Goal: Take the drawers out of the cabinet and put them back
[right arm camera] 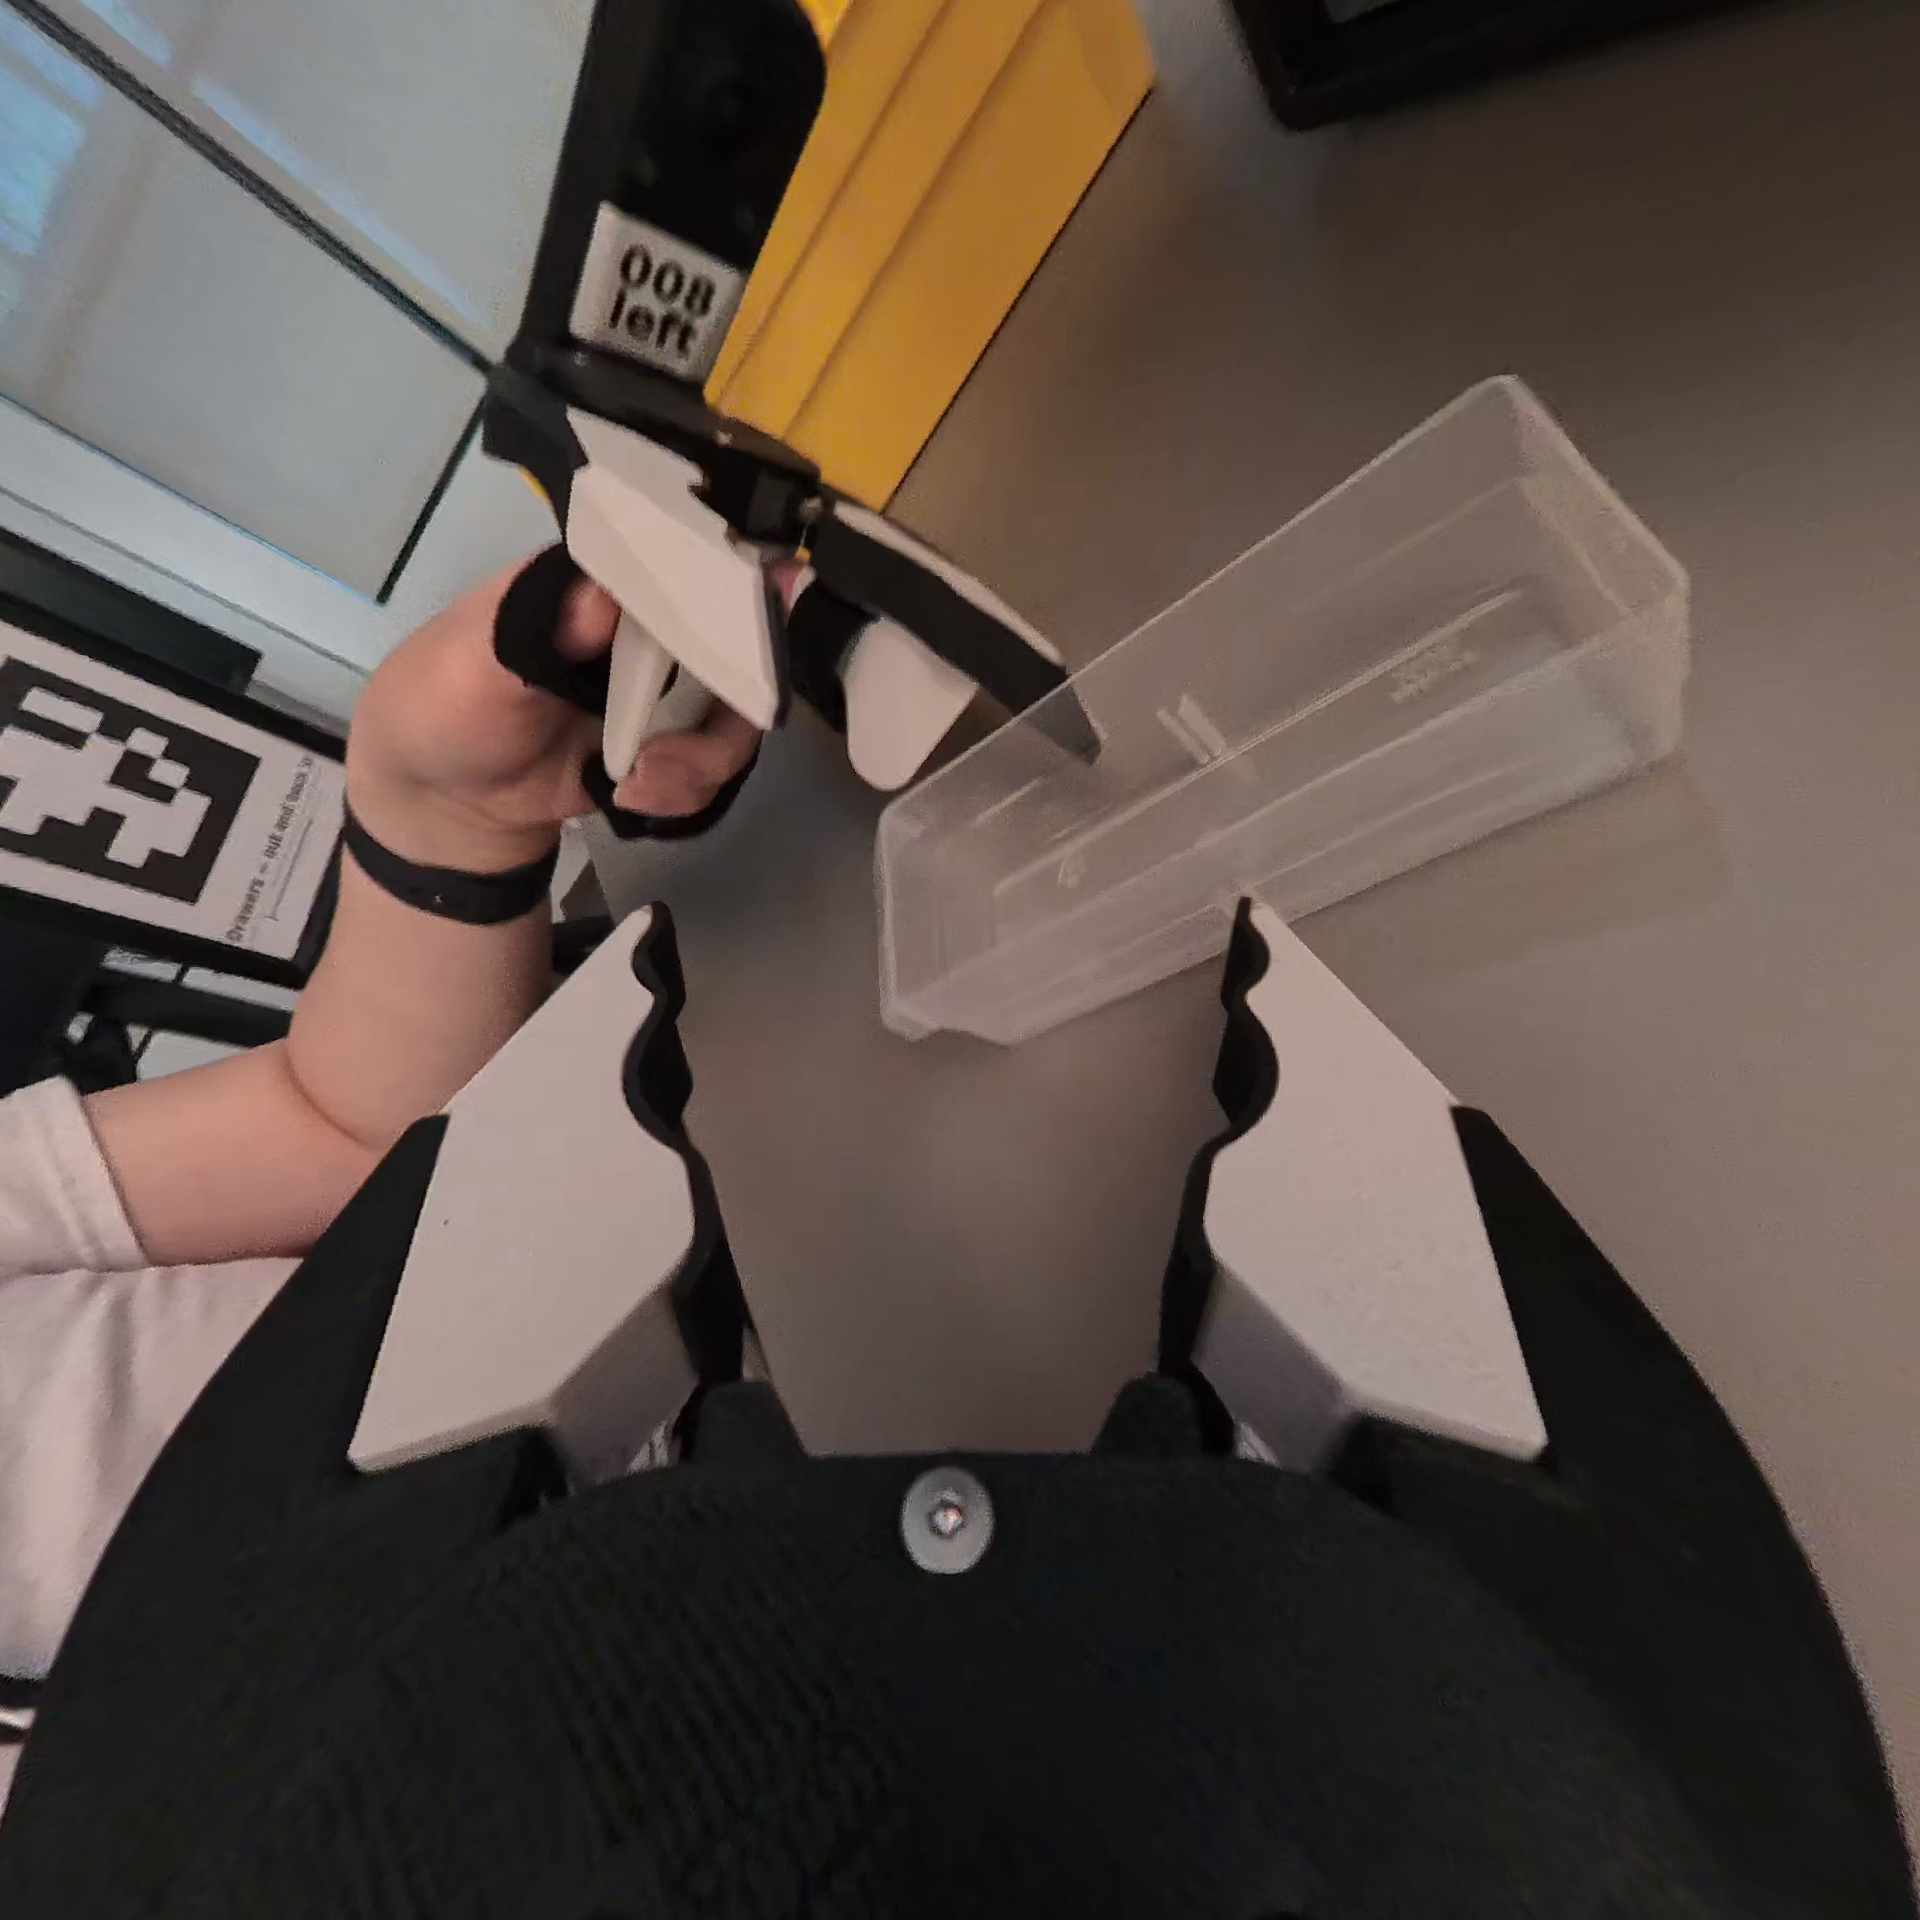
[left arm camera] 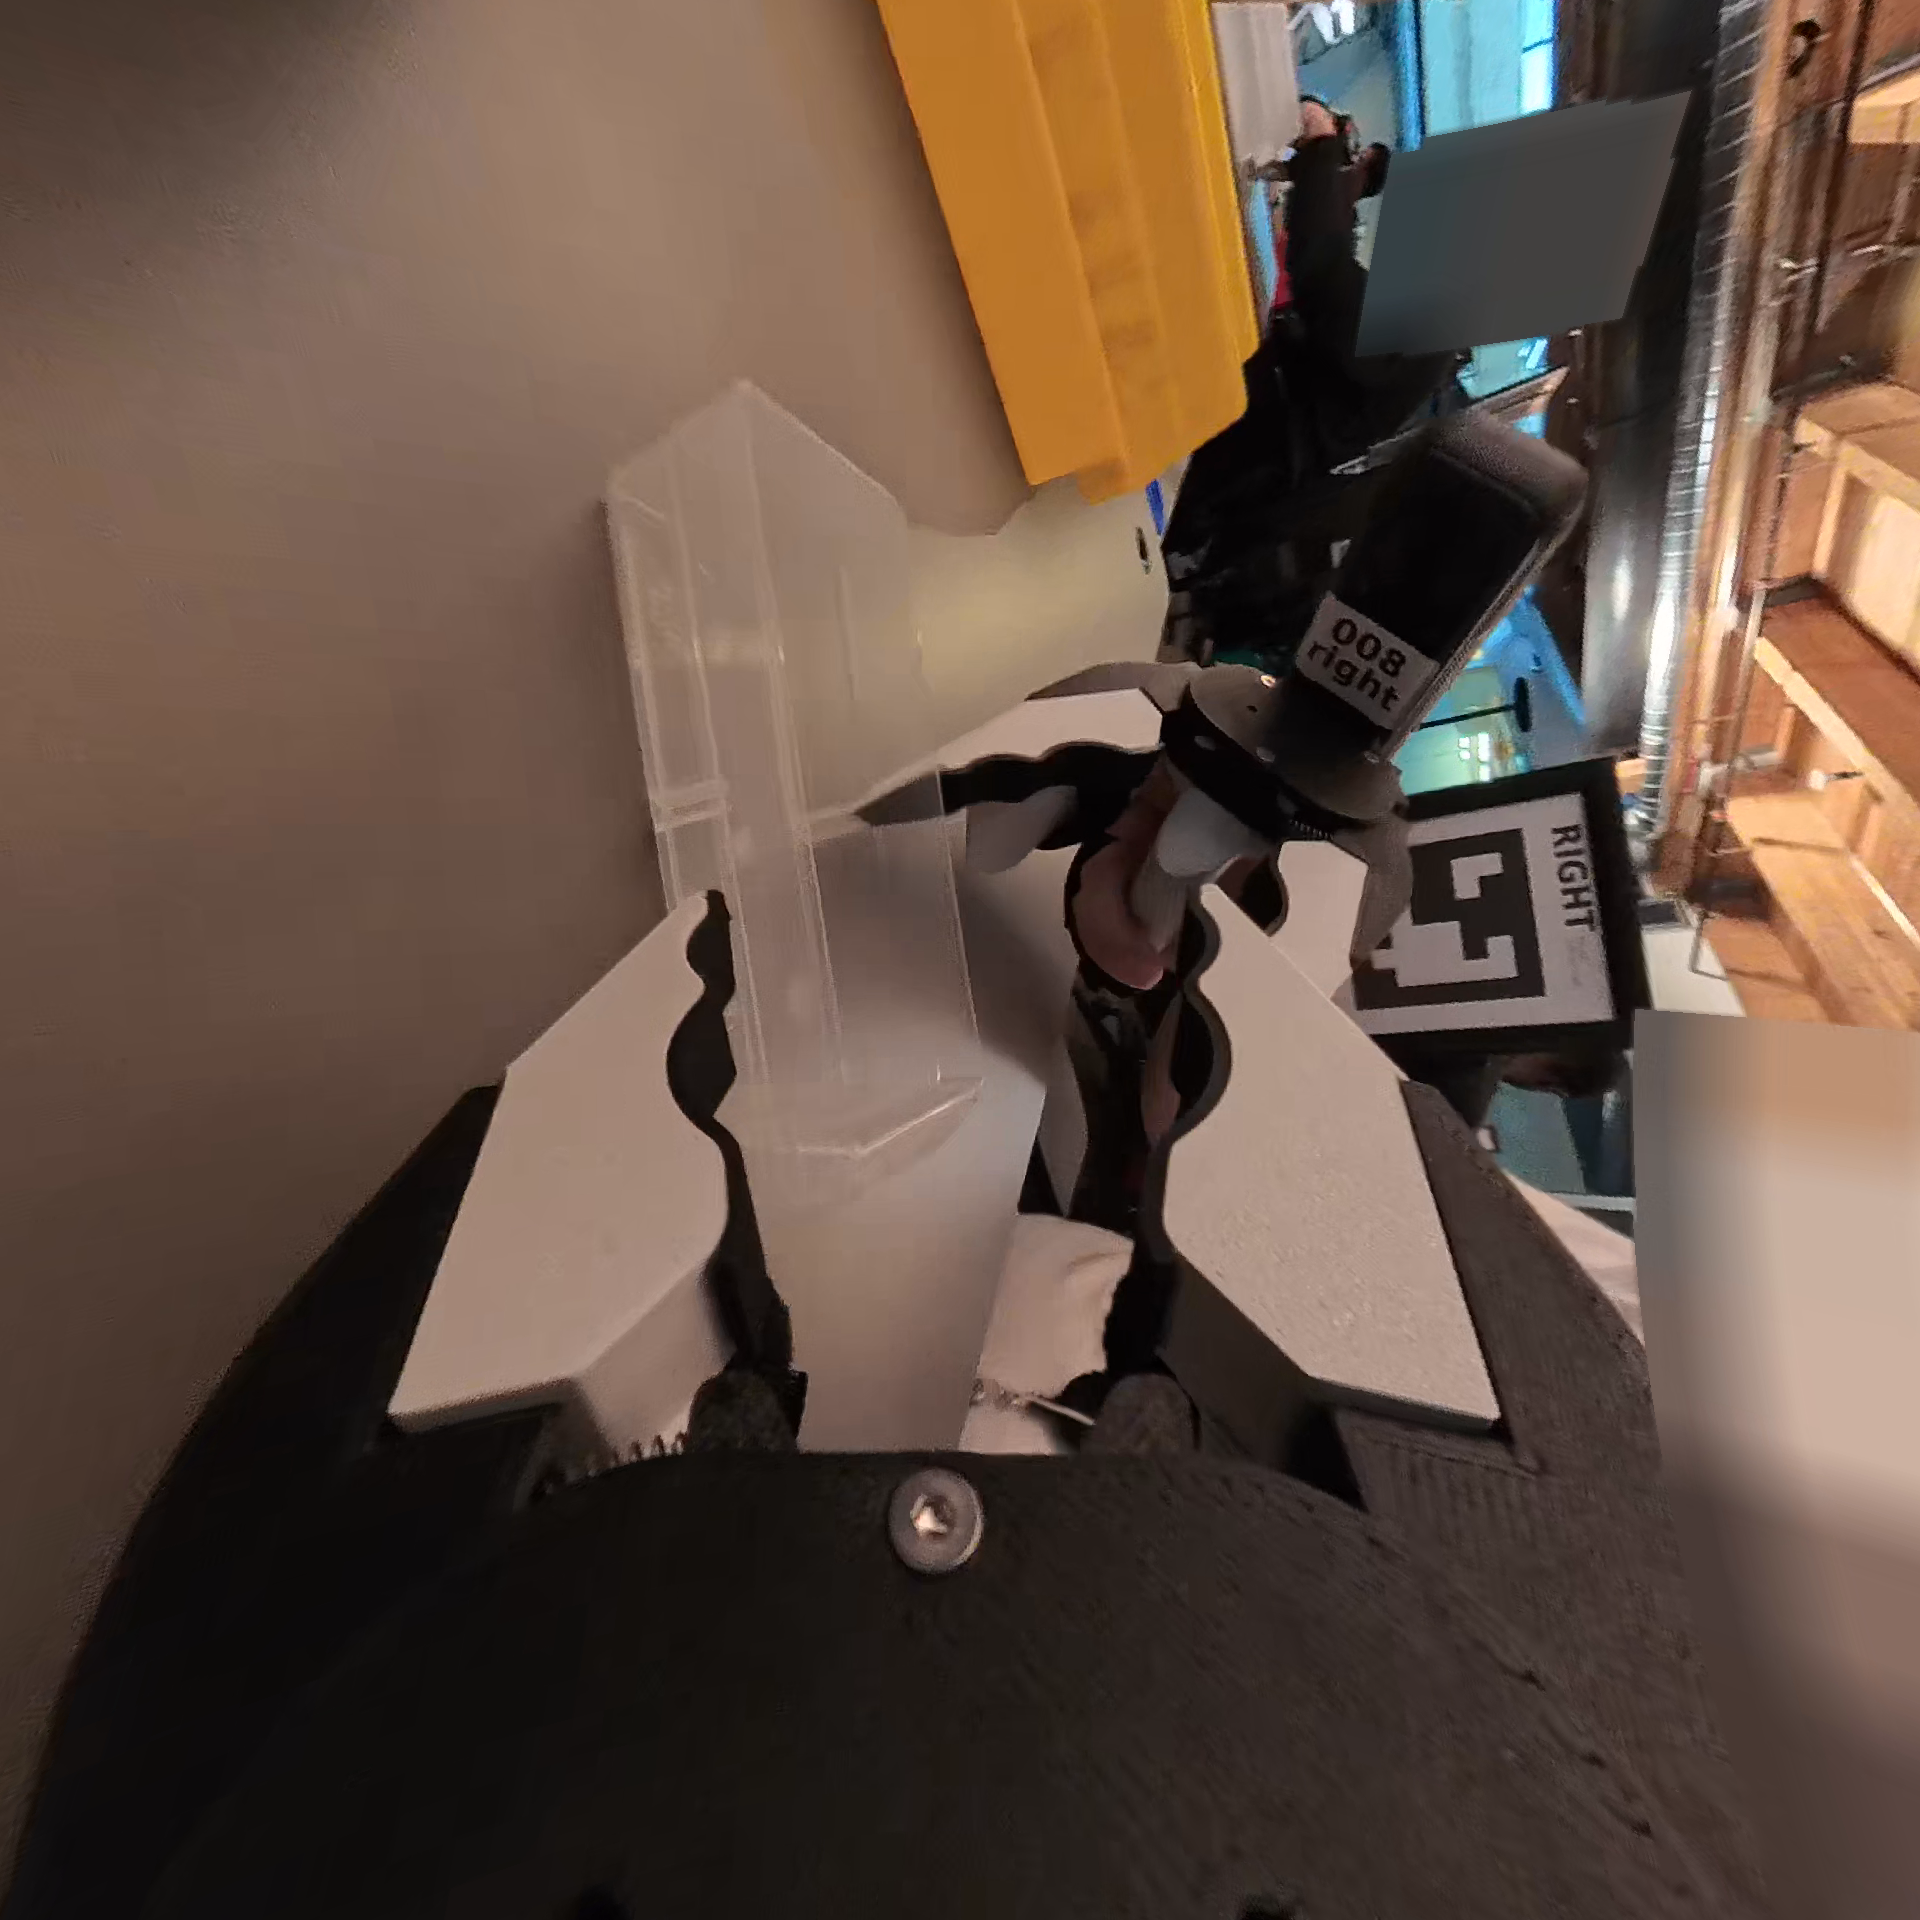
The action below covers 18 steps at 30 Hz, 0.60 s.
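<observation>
Right gripper (right arm camera: 951,925) spread, empty above grey table (right arm camera: 1455,260); left gripper (left arm camera: 966,925) spread around clear drawer (left arm camera: 790,727); yellow cabinet (left arm camera: 1091,229) behind.

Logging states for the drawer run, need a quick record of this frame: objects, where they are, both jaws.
drawer: clear plastic, out of the cabinet, lying open side up on the table, empty
table: grey
yellow cabinet: behind the drawer, at the table's far side
left gripper: jaws open, one fingertip at the drawer's rim near one end; contact unclear
right gripper: jaws open, holding nothing, over bare table just short of the drawer's near end
</observation>
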Each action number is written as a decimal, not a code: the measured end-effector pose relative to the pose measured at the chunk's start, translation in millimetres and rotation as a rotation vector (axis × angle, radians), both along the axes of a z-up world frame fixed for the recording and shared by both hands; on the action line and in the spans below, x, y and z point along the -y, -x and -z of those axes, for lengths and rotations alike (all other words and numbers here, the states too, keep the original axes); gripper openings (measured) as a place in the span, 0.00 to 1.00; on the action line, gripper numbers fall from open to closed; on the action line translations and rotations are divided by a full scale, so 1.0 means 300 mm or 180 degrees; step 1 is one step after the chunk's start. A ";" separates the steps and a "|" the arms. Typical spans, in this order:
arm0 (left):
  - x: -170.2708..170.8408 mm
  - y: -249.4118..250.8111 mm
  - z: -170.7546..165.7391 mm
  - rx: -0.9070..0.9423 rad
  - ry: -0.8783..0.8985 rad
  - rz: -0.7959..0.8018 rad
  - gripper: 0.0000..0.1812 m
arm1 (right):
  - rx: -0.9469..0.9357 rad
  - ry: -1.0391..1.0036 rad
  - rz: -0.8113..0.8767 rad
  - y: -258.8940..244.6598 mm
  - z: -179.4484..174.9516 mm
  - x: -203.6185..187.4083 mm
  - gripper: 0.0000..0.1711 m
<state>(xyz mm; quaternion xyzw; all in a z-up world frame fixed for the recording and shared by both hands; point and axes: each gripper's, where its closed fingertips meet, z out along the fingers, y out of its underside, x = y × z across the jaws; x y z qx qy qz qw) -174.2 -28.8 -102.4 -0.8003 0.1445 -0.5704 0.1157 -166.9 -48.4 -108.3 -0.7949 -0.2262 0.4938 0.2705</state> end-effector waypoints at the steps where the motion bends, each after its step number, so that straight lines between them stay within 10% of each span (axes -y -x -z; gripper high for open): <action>1: -0.001 -0.026 0.003 0.0051 0.0002 -0.0002 0.46 | 0.0011 -0.0038 0.0055 -0.028 -0.004 -0.015 0.60; 10: 0.026 -0.308 -0.009 0.0525 -0.0045 0.0200 0.44 | 0.1099 -0.0251 0.0565 -0.325 0.039 -0.115 0.63; 18: -0.020 -0.151 -0.208 0.0422 -0.1156 -0.0347 0.39 | 0.2577 -0.0605 0.0310 -0.363 0.116 -0.125 0.62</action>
